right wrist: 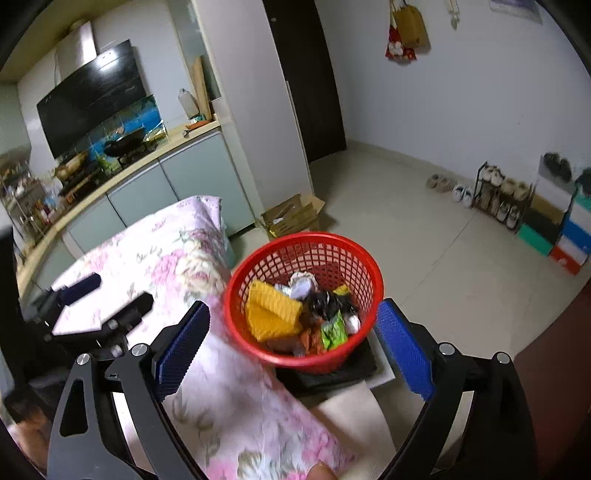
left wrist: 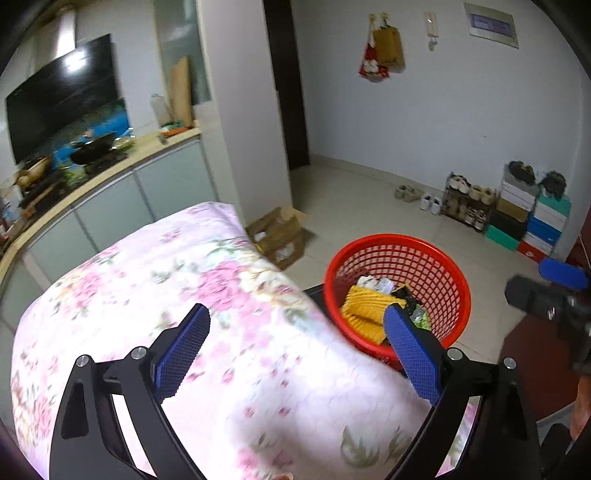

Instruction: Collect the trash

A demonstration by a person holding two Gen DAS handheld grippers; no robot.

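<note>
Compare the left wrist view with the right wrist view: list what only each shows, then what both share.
Only the left wrist view: the wall panel at top right. Only the right wrist view: a green packet in the basket, and the metal kitchen rack. Both: the red basket of trash, the floral quilt, the cardboard box, and each open tool.

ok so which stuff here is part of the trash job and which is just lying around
Part of the job:
- red basket
- trash in it: yellow wrapper, green packet, crumpled foil
- left gripper and right gripper, both open and empty

Just lying about:
- floral quilt
- cardboard box
- shoe rack
- stacked shoeboxes
- wok
</note>
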